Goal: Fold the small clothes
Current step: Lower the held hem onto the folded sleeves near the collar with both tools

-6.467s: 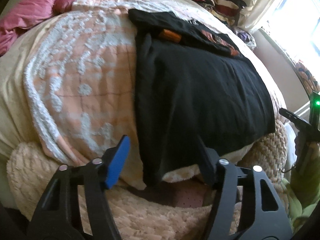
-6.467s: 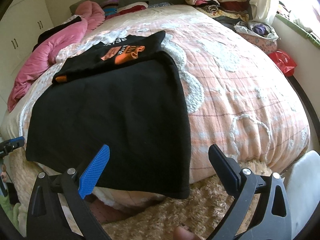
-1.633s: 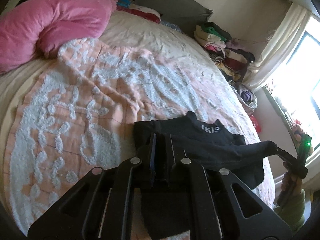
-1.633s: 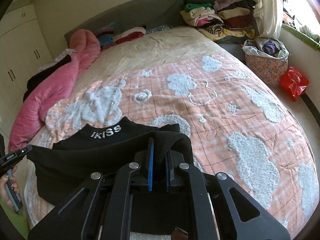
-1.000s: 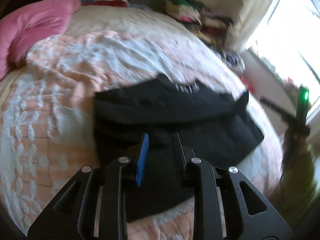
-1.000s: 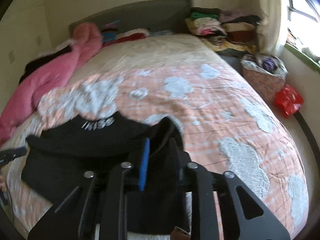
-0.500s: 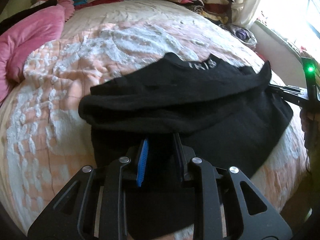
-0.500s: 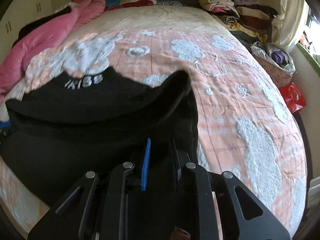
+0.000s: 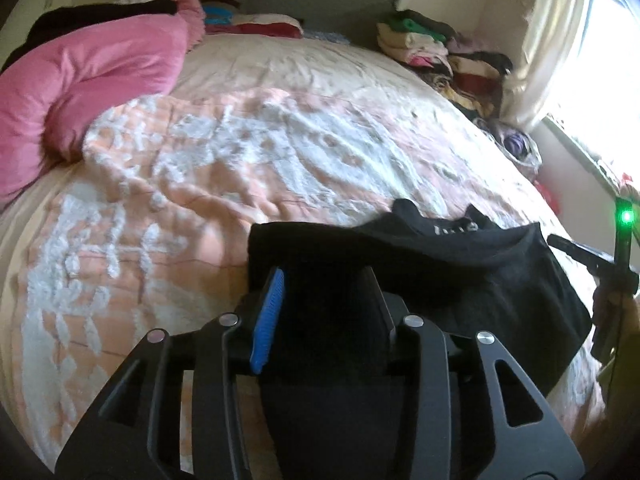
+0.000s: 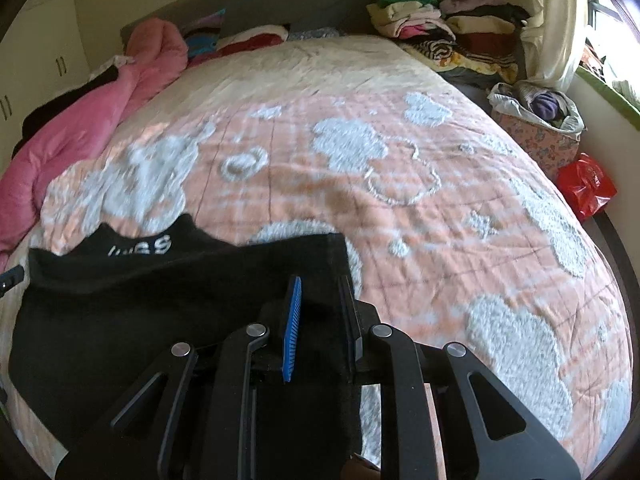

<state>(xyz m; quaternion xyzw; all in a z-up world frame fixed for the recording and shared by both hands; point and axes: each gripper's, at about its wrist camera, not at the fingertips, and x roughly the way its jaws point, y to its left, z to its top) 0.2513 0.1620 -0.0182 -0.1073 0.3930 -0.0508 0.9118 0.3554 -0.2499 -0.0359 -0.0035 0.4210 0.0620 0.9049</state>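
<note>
A black garment (image 9: pixel 460 280) with white lettering at its collar lies folded over on itself on the peach quilt (image 9: pixel 240 184), near the bed's front edge. My left gripper (image 9: pixel 324 292) is at the garment's left fold. Its jaws are opening, and the black cloth sits loosely in the gap without being pressed. My right gripper (image 10: pixel 320 304) is shut on the right edge of the black garment (image 10: pixel 140 320). The right gripper (image 9: pixel 576 254) also shows at the far right of the left wrist view, beside the cloth.
A pink duvet (image 9: pixel 92 80) lies heaped along the left of the bed. Stacks of folded clothes (image 10: pixel 440 28) sit at the far right corner. A fabric basket (image 10: pixel 536 120) and a red bag (image 10: pixel 586 186) stand on the floor by the window.
Both grippers have sunk toward the quilt, and the garment's upper layer now lies flatter over the lower one. The left jaws have spread apart. The right jaws keep their grip.
</note>
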